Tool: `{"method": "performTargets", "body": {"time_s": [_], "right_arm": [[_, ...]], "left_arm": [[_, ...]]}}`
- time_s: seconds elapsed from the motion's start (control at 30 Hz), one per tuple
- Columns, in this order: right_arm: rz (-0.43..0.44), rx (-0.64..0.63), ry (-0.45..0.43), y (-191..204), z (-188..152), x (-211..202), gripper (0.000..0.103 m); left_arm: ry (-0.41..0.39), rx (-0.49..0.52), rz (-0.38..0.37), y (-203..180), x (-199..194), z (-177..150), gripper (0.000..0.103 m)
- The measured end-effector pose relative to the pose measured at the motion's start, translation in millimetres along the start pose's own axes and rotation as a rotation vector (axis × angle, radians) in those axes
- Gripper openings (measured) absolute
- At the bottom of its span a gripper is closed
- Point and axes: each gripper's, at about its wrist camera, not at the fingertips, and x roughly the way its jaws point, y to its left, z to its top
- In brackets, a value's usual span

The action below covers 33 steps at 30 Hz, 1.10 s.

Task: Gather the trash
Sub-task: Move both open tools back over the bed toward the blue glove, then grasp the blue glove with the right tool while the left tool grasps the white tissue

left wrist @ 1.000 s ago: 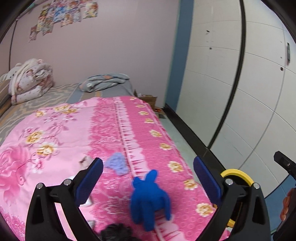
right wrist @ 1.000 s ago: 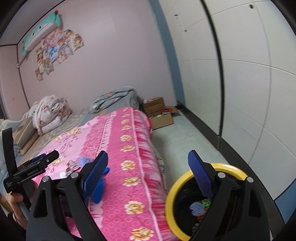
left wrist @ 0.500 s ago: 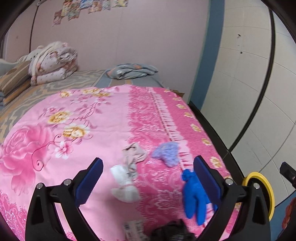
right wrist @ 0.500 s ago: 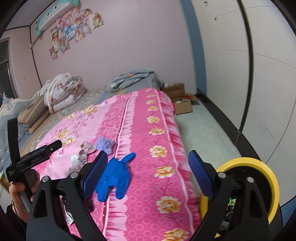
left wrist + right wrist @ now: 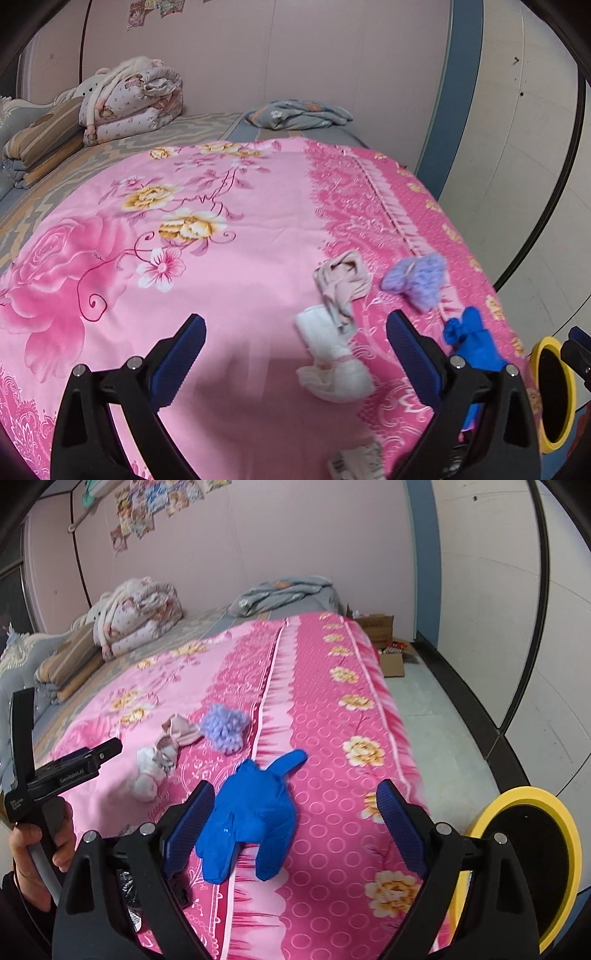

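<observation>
Both grippers had been swung from the yellow bin (image 5: 517,867) toward the bedspread (image 5: 229,280). The right gripper (image 5: 295,816), released and empty, was brought over the blue glove (image 5: 251,812); the left gripper (image 5: 295,354), likewise released, was aimed near the white wad (image 5: 328,354). Pickup was judged next.

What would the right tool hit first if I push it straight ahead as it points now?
Most likely the blue glove: it lies on the pink bedspread between the open jaws of the right tool, toward the left one. Depth is unclear, so nearness is uncertain.
</observation>
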Motion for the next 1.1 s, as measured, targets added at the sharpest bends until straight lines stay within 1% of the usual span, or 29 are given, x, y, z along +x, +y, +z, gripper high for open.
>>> {"method": "performTargets", "body": {"time_s": [0.17, 0.5, 0.6, 0.7, 0.73, 0.83, 0.9, 0.93, 1.03, 1.1], "right_arm": [[-0.001, -0.027, 0.046, 8.0, -4.8, 24.5, 0.085], [-0.001, -0.04, 0.114, 10.2, -13.5, 61.0, 0.085], [0.004, -0.041, 0.124, 11.8, -13.6, 69.2, 0.085], [0.027, -0.05, 0.139, 17.2, -14.4, 77.3, 0.085], [0.031, -0.059, 0.143, 20.5, -15.0, 79.8, 0.085], [0.037, -0.086, 0.161, 29.0, -17.0, 89.2, 0.08], [0.043, -0.089, 0.177, 31.2, -18.6, 95.2, 0.07], [0.046, -0.089, 0.184, 31.9, -19.6, 98.3, 0.069], [0.07, -0.079, 0.204, 32.4, -21.3, 105.1, 0.057], [0.08, -0.08, 0.204, 33.9, -21.0, 106.7, 0.044]], "left_arm": [[0.033, 0.021, 0.009, -0.1, 16.9, -8.2, 0.094], [0.091, 0.035, -0.008, -5.1, 42.7, -16.0, 0.094], [0.105, 0.033, -0.019, -6.2, 49.0, -17.3, 0.092], [0.127, 0.024, -0.036, -6.3, 56.8, -18.7, 0.084], [0.136, 0.021, -0.046, -6.6, 59.4, -19.5, 0.084], [0.146, 0.024, -0.076, -8.8, 63.6, -21.7, 0.076], [0.142, 0.026, -0.095, -10.2, 63.4, -22.5, 0.064], [0.139, 0.026, -0.111, -10.9, 62.7, -23.0, 0.062], [0.129, 0.023, -0.139, -11.1, 61.1, -23.8, 0.046], [0.123, 0.02, -0.153, -11.3, 59.5, -23.8, 0.039]]}}
